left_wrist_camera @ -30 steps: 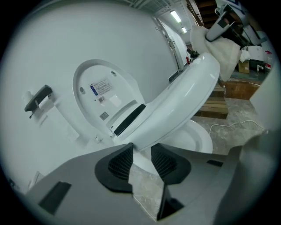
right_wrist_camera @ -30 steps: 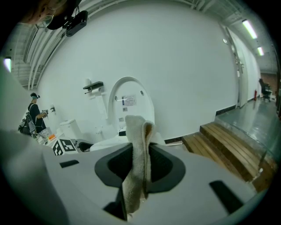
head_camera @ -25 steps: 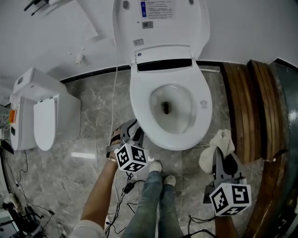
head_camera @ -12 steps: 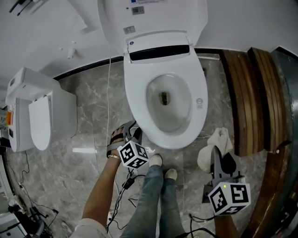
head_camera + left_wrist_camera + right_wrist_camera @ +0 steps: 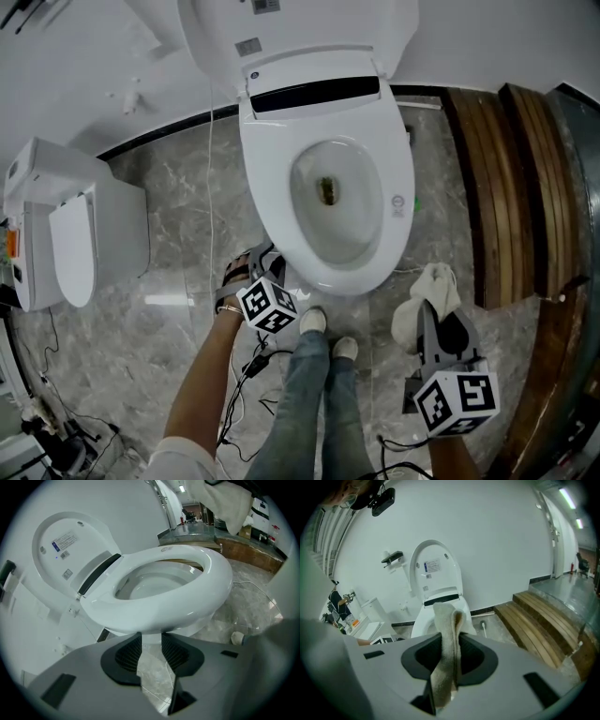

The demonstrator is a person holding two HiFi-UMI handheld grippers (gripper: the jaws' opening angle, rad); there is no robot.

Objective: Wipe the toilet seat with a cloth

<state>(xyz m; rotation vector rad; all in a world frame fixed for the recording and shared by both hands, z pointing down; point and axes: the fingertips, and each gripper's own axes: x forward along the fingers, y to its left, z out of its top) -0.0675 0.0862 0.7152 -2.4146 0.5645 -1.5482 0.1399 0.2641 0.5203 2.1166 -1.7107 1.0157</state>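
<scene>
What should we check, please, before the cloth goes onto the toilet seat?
1. Grip on the cloth: ok, the right gripper is closed on its folded middle.
2. The left gripper is free: ok, jaws apart with only floor showing between them.
3. The lid is up and the toilet seat is down: ok.
4. Nothing lying on the toilet seat: ok.
5. Contact between cloth and toilet seat: not ok, the cloth hangs apart from it, off to the right of its front edge in the head view.
6. Cloth damp enough: cannot tell.
</scene>
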